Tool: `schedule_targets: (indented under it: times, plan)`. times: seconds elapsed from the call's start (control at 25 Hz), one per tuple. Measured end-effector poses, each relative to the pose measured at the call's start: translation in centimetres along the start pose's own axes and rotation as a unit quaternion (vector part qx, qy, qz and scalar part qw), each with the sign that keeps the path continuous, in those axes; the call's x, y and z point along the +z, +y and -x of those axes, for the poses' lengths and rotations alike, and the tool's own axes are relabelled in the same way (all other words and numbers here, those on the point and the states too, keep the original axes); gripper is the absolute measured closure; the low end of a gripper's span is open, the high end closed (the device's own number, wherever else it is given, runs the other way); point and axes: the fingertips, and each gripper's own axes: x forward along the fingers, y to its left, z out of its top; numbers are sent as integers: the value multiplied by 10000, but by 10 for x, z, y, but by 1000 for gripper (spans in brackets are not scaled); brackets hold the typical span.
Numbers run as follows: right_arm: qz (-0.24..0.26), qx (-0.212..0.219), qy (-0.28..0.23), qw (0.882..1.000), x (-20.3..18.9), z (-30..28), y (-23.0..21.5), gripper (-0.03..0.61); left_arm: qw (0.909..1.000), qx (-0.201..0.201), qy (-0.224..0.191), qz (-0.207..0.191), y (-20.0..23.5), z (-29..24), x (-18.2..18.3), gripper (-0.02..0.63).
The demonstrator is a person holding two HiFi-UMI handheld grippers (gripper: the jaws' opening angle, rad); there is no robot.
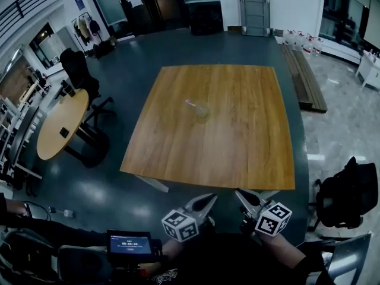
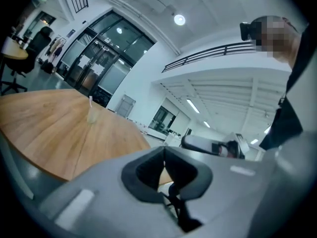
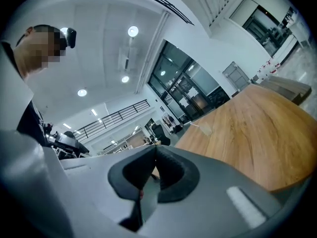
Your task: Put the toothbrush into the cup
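Observation:
A clear cup (image 1: 202, 113) stands near the middle of the square wooden table (image 1: 237, 153), with a pink-white toothbrush (image 1: 192, 103) leaning out of it to the left. Both grippers hang low, off the table's near edge and well away from the cup. My left gripper (image 1: 209, 199) is shut with nothing in it, and so is my right gripper (image 1: 240, 194). In the left gripper view the cup (image 2: 92, 116) and toothbrush (image 2: 90, 101) are small and far beyond the closed jaws (image 2: 163, 151). The right gripper view shows the cup (image 3: 205, 130) far off past its closed jaws (image 3: 155, 154).
A round table (image 1: 62, 123) and black office chairs (image 1: 78, 70) stand on the left. A wooden bench (image 1: 306, 79) runs along the right side. A black chair (image 1: 349, 196) is close at the lower right, and a small screen (image 1: 129, 242) sits at the lower left.

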Motion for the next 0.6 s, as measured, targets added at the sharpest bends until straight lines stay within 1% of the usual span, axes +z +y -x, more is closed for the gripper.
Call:
schedule_targets:
  times: [0.08,0.16,0.28,0.4,0.52,0.6]
  plan:
    - [36,124,-65,9999,0,1,17,574,9999,84,-61,-66,-4,14,8,612]
    - [183,228,-109,9995,4,-1,33,574,9997,154,-159,-68,-6,23,20,612]
    - [453,269,-146,9985,6,2,52,574,9994,132,-329,-32,-15,30,33,612]
    - [643,154,-146,9977,1,5,63,574,9994,103,-339,-25,-22,37,30,612]
    - [676,27,-134,9976,-6,3,73,574,9997,101,-230,12,-24,48,22,612]
    - [707,-46,-118,9974,-14,1,78,574,9998,28,-190,-55,-24,57,21,612]
